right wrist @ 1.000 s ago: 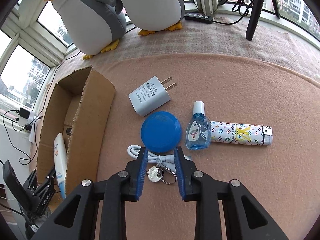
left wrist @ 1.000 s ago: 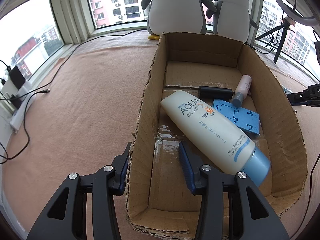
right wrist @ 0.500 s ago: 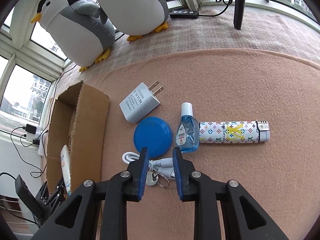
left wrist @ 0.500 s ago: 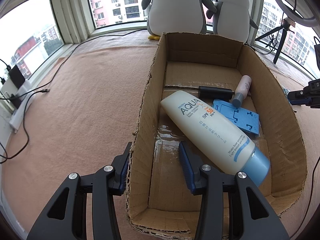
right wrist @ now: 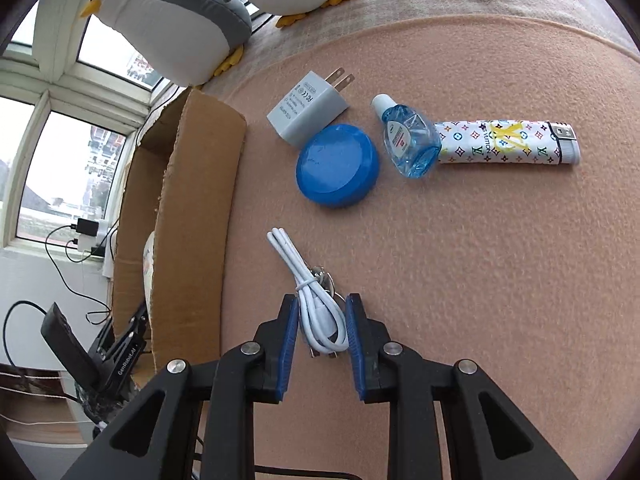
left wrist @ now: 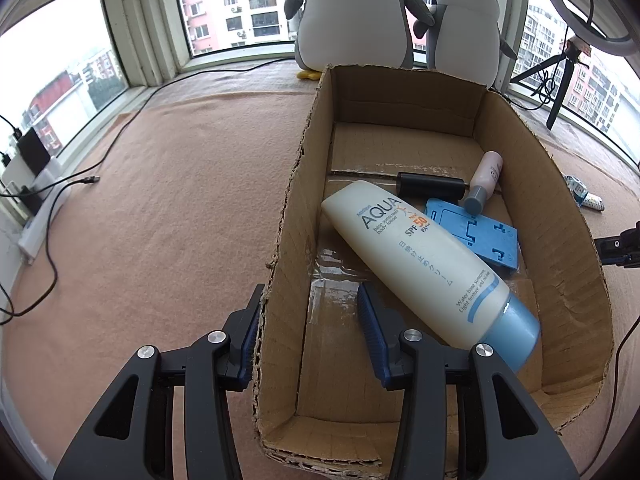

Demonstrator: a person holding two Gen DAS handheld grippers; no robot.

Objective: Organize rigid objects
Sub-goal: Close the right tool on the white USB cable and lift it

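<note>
Your left gripper [left wrist: 310, 330] is spread wide and straddles the left wall of the cardboard box [left wrist: 560, 216]: one finger outside, one inside. Nothing pinched; there is a gap between the inner pad and the cardboard.

Box contents, 4 items:
- 1 sunscreen tube [left wrist: 424, 264], white with a blue cap, lying diagonally, cap toward you
- 1 blue plastic stand [left wrist: 480, 232], flat, partly under the tube
- 1 black cylinder [left wrist: 430, 186] lying across the floor of the box
- 1 small pink bottle [left wrist: 486, 178] with a grey cap, leaning at the right wall, its cap on the stand

Your right gripper [right wrist: 322, 322] is over the carpet to the right of the box. Its fingers bracket 1 coiled white cable [right wrist: 316, 304]; they sit just beside the loop, and contact can't be told from here. Under the cable there is a metal keyring [right wrist: 326, 278], mostly hidden, so key count is unclear.

Loose on the carpet beyond the cable, 4 items:
- 1 white wall charger [right wrist: 306, 110], 2 prongs
- 1 blue round lid [right wrist: 338, 166], touching the charger
- 1 blue eye-drop bottle [right wrist: 408, 142], just right of the lid
- 1 patterned lighter [right wrist: 508, 142], its end touching the bottle's base

2 plush penguins [left wrist: 360, 12] stand behind the box at the window.
</note>
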